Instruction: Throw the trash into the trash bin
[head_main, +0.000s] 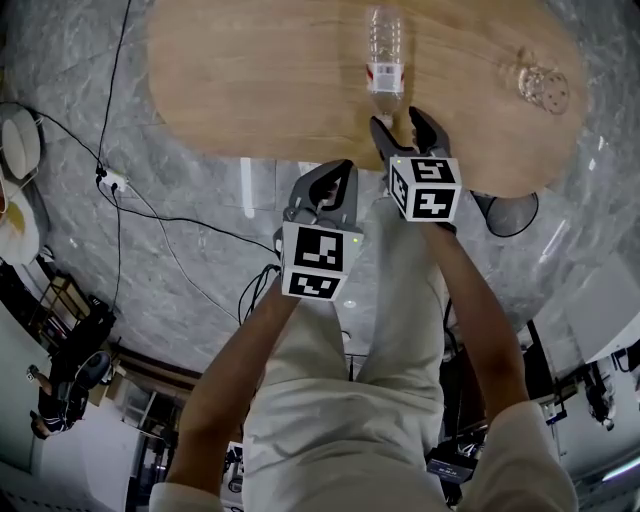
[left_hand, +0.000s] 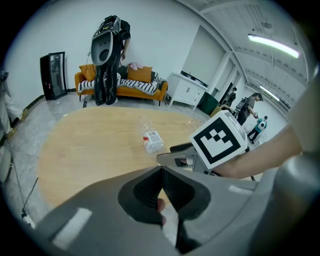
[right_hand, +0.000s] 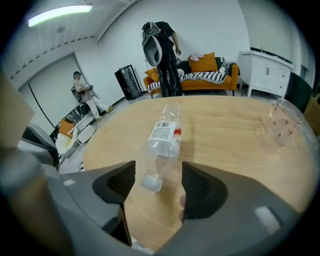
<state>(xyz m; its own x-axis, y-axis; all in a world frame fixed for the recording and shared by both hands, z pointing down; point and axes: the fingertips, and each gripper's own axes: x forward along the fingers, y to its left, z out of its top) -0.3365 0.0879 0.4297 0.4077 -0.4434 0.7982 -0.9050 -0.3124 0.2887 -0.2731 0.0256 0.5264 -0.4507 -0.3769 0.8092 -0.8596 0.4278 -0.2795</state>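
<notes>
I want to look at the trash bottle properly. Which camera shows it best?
The right gripper view: the bottle lies big and central, cap toward the open right gripper. The head view shows it smaller, from above; the left gripper view shows it small and faint.

The person's left forearm (head_main: 235, 370) and right forearm (head_main: 485, 320) stretch forward and down, side by side. The left gripper (head_main: 340, 175) has its jaws closed tip to tip. The right gripper (head_main: 399, 120), slightly farther ahead, has its jaws spread apart, gripping nothing.
</notes>
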